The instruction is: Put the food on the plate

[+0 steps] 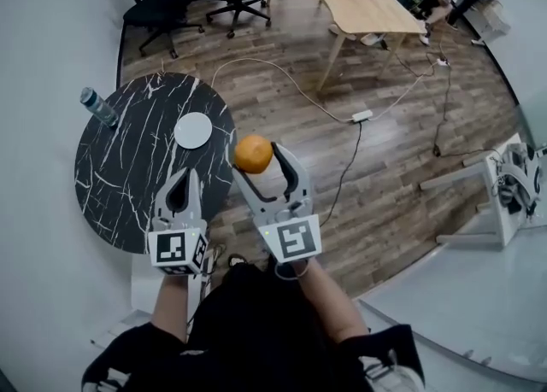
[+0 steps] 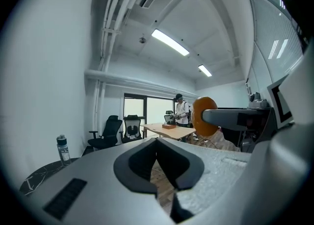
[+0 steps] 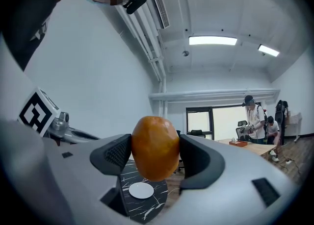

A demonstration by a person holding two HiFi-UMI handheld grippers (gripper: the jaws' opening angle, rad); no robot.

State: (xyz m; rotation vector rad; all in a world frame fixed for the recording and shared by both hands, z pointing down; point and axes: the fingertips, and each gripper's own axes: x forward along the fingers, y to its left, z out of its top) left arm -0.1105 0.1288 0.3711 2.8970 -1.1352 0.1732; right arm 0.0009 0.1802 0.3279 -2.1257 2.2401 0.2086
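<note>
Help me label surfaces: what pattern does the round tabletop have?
Black with white marble-like veining; the round tabletop shows best in the head view.

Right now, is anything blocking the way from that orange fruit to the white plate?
Nothing visible does. The orange fruit, held in the jaws of the right gripper, has open air to the plate; the bottle stands at the table's far edge and the left gripper sits aside.

Near edge of table (image 1: 128,168) hidden behind left gripper (image 1: 190,175); bottle (image 1: 98,107) label too small to read.
</note>
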